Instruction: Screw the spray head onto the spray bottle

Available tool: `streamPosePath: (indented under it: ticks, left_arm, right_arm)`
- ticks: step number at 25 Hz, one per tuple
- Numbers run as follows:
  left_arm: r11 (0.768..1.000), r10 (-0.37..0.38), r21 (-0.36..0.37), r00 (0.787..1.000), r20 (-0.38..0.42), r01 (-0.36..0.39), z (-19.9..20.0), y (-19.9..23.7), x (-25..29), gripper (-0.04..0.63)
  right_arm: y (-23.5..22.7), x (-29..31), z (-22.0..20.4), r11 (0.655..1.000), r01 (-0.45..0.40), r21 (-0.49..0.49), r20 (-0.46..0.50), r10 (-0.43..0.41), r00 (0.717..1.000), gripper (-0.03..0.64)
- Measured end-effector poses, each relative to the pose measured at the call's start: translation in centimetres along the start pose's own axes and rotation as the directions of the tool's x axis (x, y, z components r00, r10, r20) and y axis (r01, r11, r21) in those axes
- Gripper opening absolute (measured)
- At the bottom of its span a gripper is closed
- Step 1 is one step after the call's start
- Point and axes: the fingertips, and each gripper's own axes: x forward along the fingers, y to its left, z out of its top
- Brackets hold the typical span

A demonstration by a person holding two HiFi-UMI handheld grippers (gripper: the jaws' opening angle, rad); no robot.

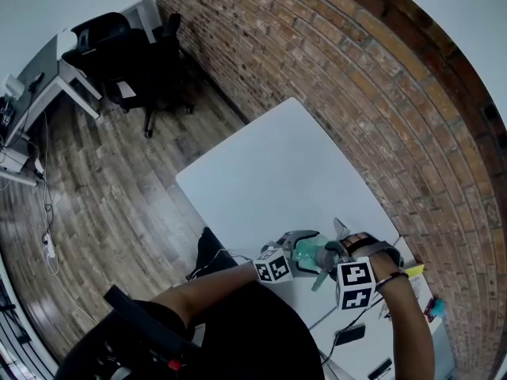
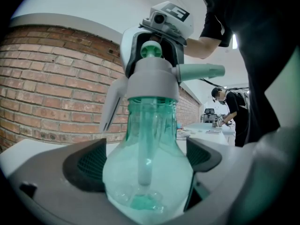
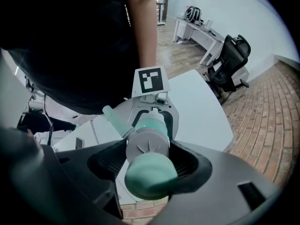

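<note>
Spray head (image 3: pixel 148 146) stands between wide-open right claw (image 3: pixel 149 158).

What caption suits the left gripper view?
Left gripper grips green spray bottle; right gripper straddles the spray head.

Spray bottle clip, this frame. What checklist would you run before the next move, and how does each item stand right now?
1. Spray bottle clamped in left gripper: ok.
2. Spray head sits upright on the bottle's neck: ok.
3. Right gripper straddles the head from above: ok.
4. Right gripper's pads pressing on the head: not ok, the jaws stand wide on either side of it.
5. Head screwed fully home: cannot tell.
</note>
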Motion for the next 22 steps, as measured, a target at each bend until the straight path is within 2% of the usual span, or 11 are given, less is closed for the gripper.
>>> streamPosePath:
  ticks: [5,8,12,22]
  left_arm:
    - [1.000,0.002,0.000,1.000,-0.001,-0.002,-0.06,-0.11,0.06,0.514]
    - [1.000,0.005,0.000,1.000,0.003,-0.005,0.03,-0.01,0.06,0.514]
    - [1.000,0.006,-0.005,1.000,0.003,-0.006,0.10,0.00,-0.03,0.514]
    - [1.000,0.007,-0.006,1.000,0.004,-0.007,0.09,0.05,-0.04,0.514]
  right_arm:
    - [0.06,0.10,0.07,0.992,-0.027,0.120,0.019,0.025,1.000,0.282]
    - [0.16,0.21,0.22,0.973,-0.074,0.219,0.044,0.066,0.997,0.282]
    - [-0.09,0.10,0.27,0.949,-0.089,0.303,0.075,0.069,0.995,0.282]
    - [-0.78,0.04,0.02,0.822,-0.102,0.561,0.121,0.040,0.992,0.284]
